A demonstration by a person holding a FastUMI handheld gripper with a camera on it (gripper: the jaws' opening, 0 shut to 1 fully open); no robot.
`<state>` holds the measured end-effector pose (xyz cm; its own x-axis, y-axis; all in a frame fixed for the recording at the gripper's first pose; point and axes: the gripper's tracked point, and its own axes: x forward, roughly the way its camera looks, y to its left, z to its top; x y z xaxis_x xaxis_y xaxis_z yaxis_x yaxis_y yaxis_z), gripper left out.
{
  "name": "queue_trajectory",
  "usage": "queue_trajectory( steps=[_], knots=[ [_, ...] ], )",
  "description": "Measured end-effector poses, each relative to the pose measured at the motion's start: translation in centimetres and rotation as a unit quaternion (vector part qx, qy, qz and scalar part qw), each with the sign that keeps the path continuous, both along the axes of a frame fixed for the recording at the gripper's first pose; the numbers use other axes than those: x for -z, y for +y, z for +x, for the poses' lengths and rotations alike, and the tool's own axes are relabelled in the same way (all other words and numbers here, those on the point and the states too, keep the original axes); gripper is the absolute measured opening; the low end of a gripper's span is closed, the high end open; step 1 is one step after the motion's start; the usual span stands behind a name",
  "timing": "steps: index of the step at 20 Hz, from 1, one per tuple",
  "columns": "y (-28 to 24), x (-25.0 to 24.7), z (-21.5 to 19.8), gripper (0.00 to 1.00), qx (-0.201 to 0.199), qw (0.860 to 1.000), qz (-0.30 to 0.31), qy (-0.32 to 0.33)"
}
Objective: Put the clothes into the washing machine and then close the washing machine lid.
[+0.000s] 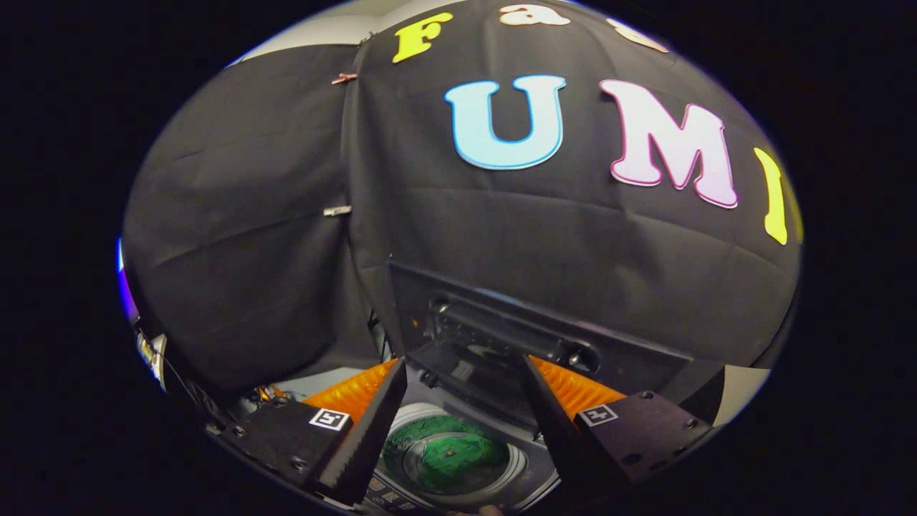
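A: What are the fingers doing?

B: The gripper (458, 423) stands wide apart, with a broad gap between the two fingers and nothing held in it. Each finger carries a small square marker on its block.

A: And what lies between them?

B: Looking down through the gap, you see the washing machine (458, 462) from above. Its round drum opening sits right between the fingertips, ringed by a pale grey rim with concentric steps.

A: Are the clothes there?

B: Yes, the green clothes (448, 455) lie inside the drum, at its bottom. The fabric is a mottled deep green, crumpled flat and filling most of the circle, with a small dark spot near its middle.

A: What about the lid?

B: The washing machine lid (516, 337) stands raised just beyond the fingers, a dark panel tilted up behind the opening, with a recessed bar and round knobs or hinge parts across it. So the drum is open to the top.

A: Anything nearer?

B: A strip of small buttons or panel marks (390, 496) shows on the machine's near edge, too small to make out.

A: And farther off?

B: The black cloth wall (251, 251) hangs behind the lid, pinned with a couple of clips (337, 211) along a seam.
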<state>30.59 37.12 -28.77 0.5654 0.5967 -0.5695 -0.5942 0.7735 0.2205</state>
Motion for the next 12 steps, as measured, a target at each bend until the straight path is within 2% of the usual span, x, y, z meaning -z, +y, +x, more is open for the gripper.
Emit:
queue_trajectory(
  steps=[5, 12],
  knots=[
    [-1.9, -0.2, 3.8, 0.99, 0.073, 0.997, 0.009, -0.030],
    [-5.4, 0.1, 8.4, 0.99, 0.173, 0.984, 0.003, -0.045]
  ],
)
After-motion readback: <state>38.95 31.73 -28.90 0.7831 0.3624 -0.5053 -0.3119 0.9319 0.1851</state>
